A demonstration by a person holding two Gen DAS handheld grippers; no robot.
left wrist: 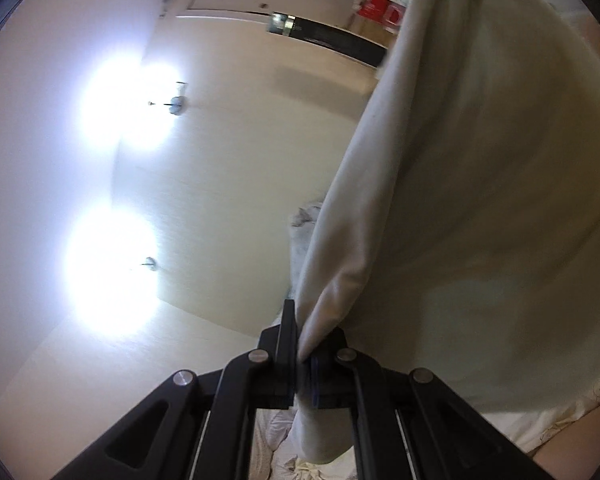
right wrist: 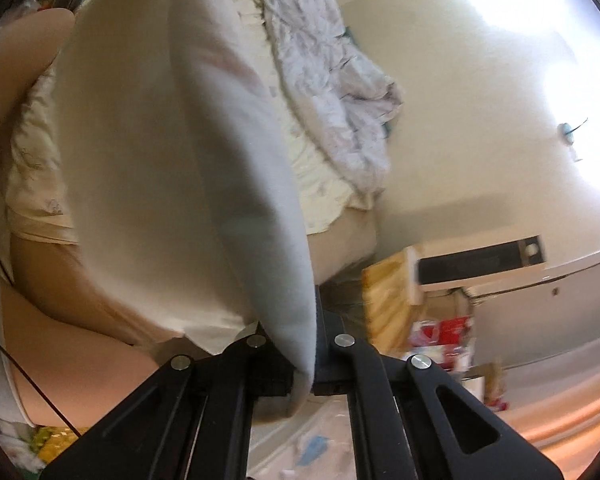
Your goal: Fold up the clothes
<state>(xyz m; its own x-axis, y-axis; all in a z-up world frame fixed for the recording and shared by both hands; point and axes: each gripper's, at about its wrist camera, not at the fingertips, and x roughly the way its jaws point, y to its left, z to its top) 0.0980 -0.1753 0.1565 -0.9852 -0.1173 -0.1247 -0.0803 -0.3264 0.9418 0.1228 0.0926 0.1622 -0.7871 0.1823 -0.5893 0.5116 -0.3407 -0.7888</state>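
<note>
Left wrist view: left gripper (left wrist: 300, 344) and right gripper (right wrist: 312, 344) are each pinching the cloth (left wrist: 460, 200), risking slippage from thin edge grips.

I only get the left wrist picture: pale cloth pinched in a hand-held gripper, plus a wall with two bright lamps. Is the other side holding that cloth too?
Observer: Yes. The right hand-held gripper is shut on the pale cloth as well.
Operator: What is underneath it all?
Observer: A bed with a cream sheet, seen in the right wrist view.
Operator: Anything else lying on it?
Observer: A crumpled white bundle of fabric lies on the sheet, apart from the held cloth.
</note>
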